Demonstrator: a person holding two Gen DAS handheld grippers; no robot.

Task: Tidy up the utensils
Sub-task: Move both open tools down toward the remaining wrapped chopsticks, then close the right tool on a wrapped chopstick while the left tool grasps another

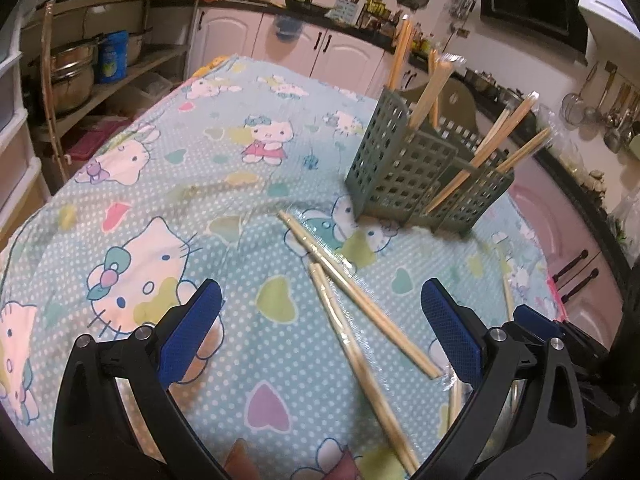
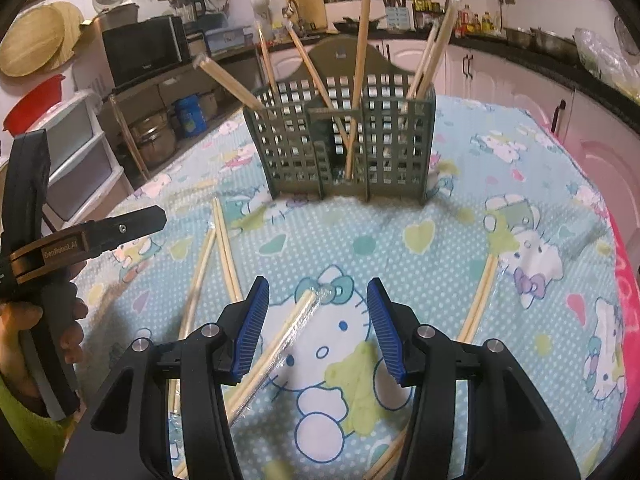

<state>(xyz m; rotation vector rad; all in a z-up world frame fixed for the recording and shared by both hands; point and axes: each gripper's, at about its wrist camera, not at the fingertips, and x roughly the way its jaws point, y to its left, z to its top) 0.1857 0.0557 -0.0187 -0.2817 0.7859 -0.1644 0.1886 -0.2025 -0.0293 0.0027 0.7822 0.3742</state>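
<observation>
Two pairs of wrapped chopsticks (image 1: 352, 292) lie crossed on the cartoon-cat tablecloth (image 1: 160, 208) in the left wrist view, just ahead of our left gripper (image 1: 320, 340). Its blue pads (image 1: 192, 336) stand wide apart with nothing between them, hanging above the cloth. Beyond the crossed pairs stands the grey-green slotted utensil caddy (image 1: 416, 176), upright, with several chopstick pairs leaning out of its compartments. A blue tip of our right gripper (image 1: 532, 320) shows at the right edge. White kitchen cabinets (image 1: 332, 48) run behind the table.

From the right wrist view, our right gripper (image 2: 318, 328) also has its jaws apart and empty. One chopstick pair in clear wrap (image 2: 280, 348) lies on the cloth below, running from under the left pad (image 2: 250, 328) up toward the gap; whether the pad touches it we cannot tell. More loose pairs (image 2: 222, 248) lie to the left, and another pair (image 2: 480, 300) to the right. The caddy (image 2: 340, 140) stands straight ahead with five or so pairs sticking up. At the left edge a hand (image 2: 36, 320) grips the other tool's handle.
</observation>
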